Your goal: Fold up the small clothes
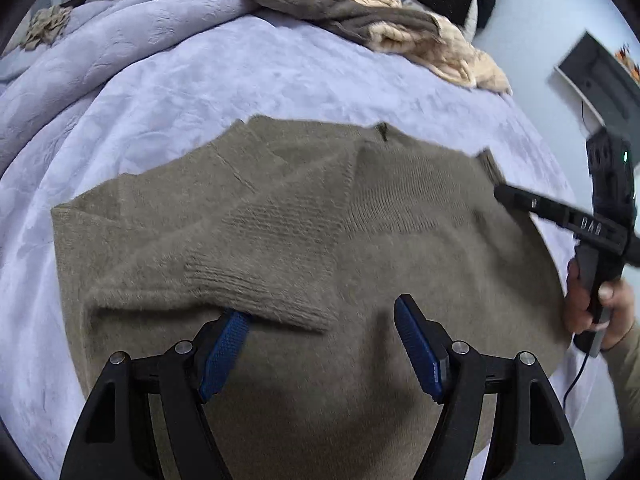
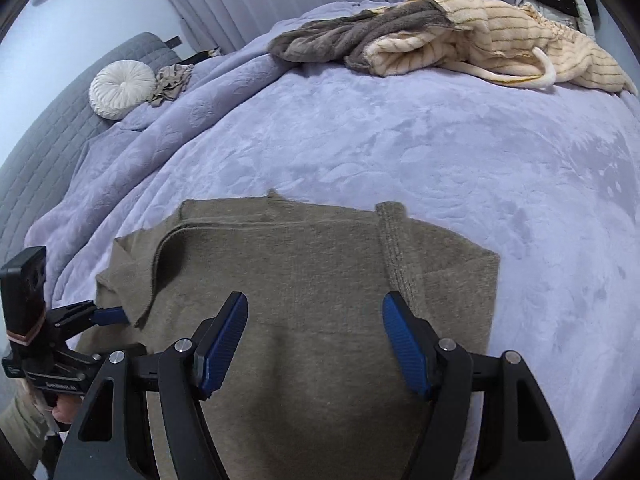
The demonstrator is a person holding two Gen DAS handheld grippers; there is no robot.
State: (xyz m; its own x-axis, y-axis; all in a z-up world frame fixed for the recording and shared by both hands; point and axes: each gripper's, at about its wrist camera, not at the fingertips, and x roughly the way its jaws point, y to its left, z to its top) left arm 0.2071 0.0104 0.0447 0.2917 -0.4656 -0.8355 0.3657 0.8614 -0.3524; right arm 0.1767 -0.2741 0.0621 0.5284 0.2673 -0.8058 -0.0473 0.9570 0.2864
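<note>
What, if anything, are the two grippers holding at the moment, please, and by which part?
Nothing is held. The left gripper and right gripper are both open above the brown sweater, which lies on the bed.

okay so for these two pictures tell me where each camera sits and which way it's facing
Left wrist: on the left gripper, facing along its open fingers over the brown sweater on the lavender bedspread; the right gripper and hand show at right.
Right wrist: on the right gripper, facing across the same sweater toward the headboard; the left gripper shows at left.
Shared: sweater, bedspread, pile of clothes.
</note>
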